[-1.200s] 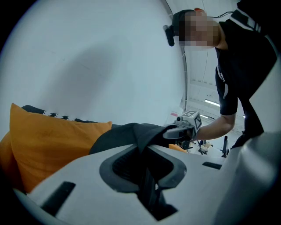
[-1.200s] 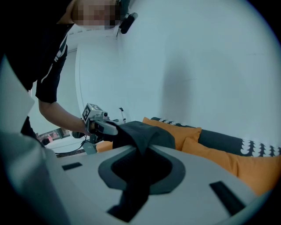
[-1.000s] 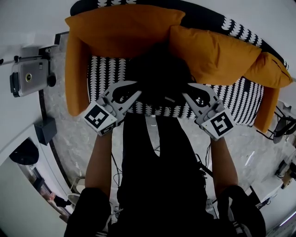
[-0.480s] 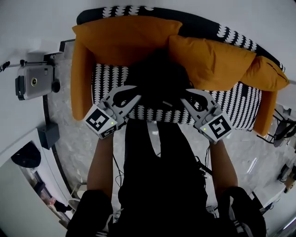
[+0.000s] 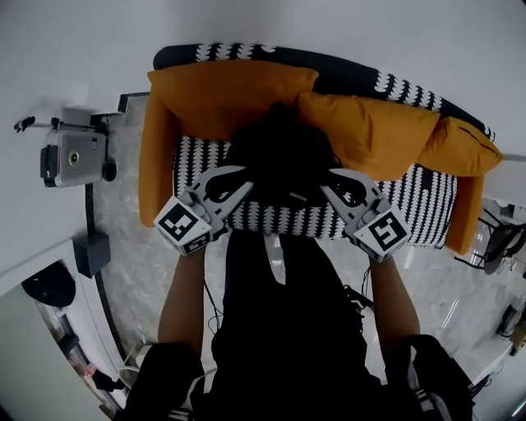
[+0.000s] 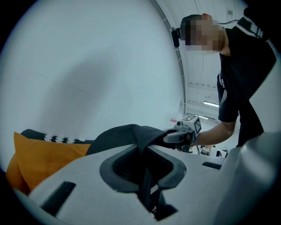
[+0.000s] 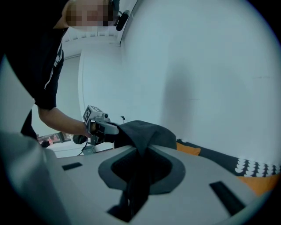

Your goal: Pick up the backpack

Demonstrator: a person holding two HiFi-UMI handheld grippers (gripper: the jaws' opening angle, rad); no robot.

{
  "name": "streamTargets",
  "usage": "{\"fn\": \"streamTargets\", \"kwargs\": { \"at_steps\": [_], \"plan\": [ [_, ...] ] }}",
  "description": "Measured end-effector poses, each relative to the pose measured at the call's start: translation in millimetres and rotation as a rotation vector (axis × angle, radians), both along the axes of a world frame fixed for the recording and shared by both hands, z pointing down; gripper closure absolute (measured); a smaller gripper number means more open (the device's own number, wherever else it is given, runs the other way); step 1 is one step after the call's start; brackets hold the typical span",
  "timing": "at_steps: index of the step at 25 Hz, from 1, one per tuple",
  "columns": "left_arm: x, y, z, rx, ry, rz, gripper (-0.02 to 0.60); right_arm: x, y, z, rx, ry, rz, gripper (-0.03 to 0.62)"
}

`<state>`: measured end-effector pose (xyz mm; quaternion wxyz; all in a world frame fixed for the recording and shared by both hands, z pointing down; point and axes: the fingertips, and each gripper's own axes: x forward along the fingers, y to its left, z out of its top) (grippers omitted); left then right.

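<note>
The left gripper [image 5: 234, 179] and the right gripper [image 5: 335, 182] hold a black backpack [image 5: 283, 152] over a sofa [image 5: 427, 205].
Each of the 2 grippers has its jaws pinched tight on the backpack's black cloth. The backpack hangs between them, above the sofa's black-and-white seat and in front of the orange cushions [image 5: 222, 94]. A plain white wall [image 5: 329, 25] stands behind the sofa. The floor [image 5: 140, 263] is pale grey stone, and thin cables [image 5: 358, 296] lie on it.
</note>
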<state>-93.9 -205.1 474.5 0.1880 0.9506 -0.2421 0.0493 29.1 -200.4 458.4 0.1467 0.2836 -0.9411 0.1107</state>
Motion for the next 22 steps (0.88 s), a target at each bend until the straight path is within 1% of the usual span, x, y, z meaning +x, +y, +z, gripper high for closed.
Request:
{"fn": "streamTargets", "kwargs": {
  "at_steps": [5,16,22],
  "plan": [
    [0.5,-2.6,-29.6,0.013,0.015,-0.006,0.514,1.5,-1.7,-27.8,0.012,-0.014,0.008,0.531],
    [1.5,-11.9,-92.8,0.043,0.07,-0.025,0.515,7.1,-13.5,-93.9,0.076,-0.039,0.029,0.531],
    [6.9,-20.7,-126.0,0.086,0.062,-0.004,0.515,14.3,-20.2,-124.5,0.089,-0.067,0.046,0.531]
  ]
}}
